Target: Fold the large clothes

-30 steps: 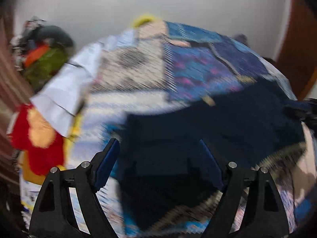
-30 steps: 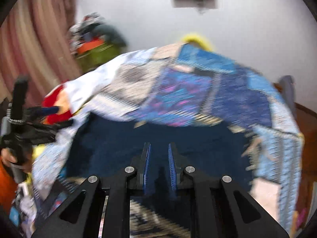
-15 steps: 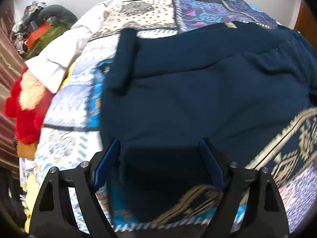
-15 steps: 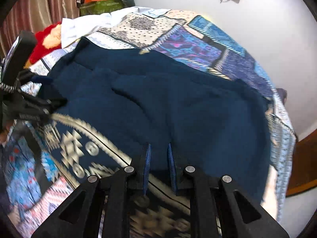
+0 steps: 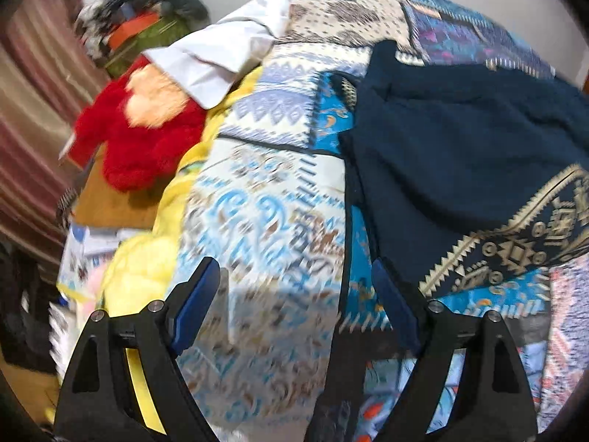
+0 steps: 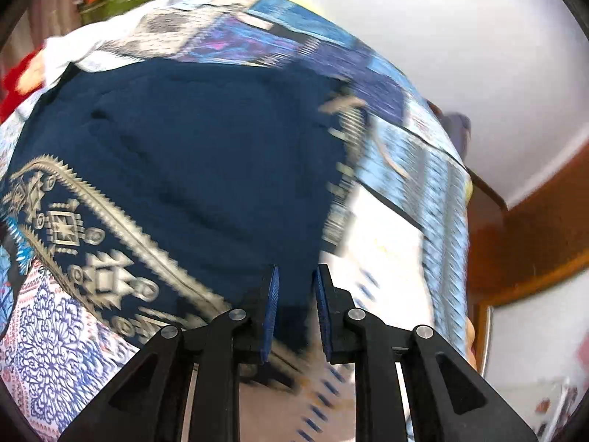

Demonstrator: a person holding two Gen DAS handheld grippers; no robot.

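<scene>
One soft navy garment (image 6: 206,154) lies on one patchwork bed (image 5: 265,199). Left gripper (image 5: 294,294) jaws spread, empty; right gripper (image 6: 294,294) jaws opening, garment edge between them.

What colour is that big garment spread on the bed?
Dark navy garment with a beige geometric patterned band; clearest in the right wrist view.

My left claw (image 5: 294,294) points steeply down with its jaws spread wide and nothing between the pads. My right claw (image 6: 294,294) also tilts steeply down; its jaws are opening from a narrow gap, with dark fabric showing between them.
</scene>
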